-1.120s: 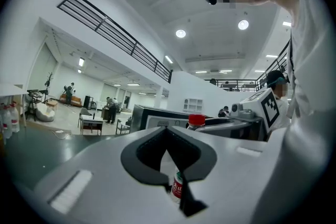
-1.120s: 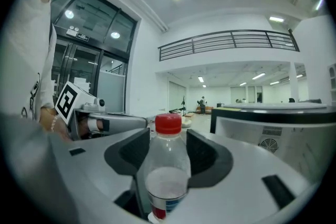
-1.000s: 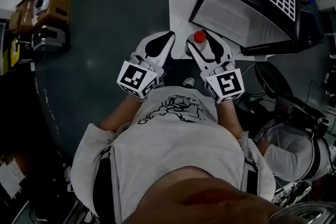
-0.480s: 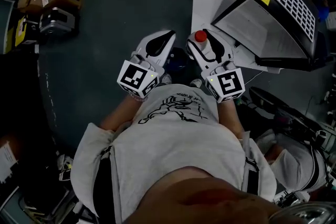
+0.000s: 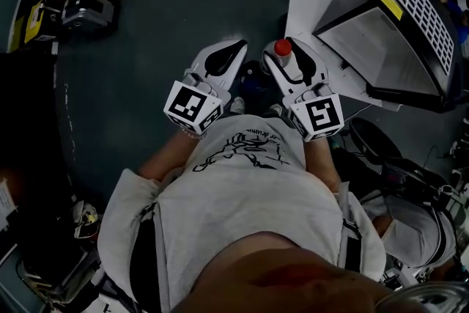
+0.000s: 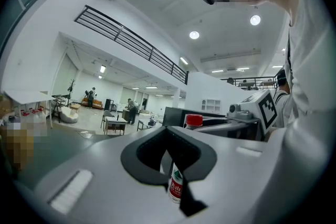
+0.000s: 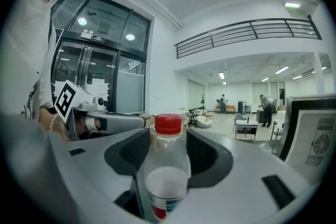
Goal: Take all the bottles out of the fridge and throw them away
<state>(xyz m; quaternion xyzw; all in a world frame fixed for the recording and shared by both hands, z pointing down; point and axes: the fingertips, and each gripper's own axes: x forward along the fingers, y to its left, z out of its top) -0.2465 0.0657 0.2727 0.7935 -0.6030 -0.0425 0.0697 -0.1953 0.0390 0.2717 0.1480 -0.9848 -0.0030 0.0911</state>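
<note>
Right tongs (image 7: 168,139) clamp the bottle (image 7: 167,181) by its body (probably light, thin, slippery; squeeze gently); left tongs (image 6: 169,139) closed beside it.

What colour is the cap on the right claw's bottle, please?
Red; the cap shows best in the right gripper view.

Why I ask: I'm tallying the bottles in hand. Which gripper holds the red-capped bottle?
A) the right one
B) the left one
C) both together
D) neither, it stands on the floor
A: in the right gripper view the bottle with its red cap stands clamped between that gripper's jaws. The head view shows the same cap at the tip of the right gripper.
</note>
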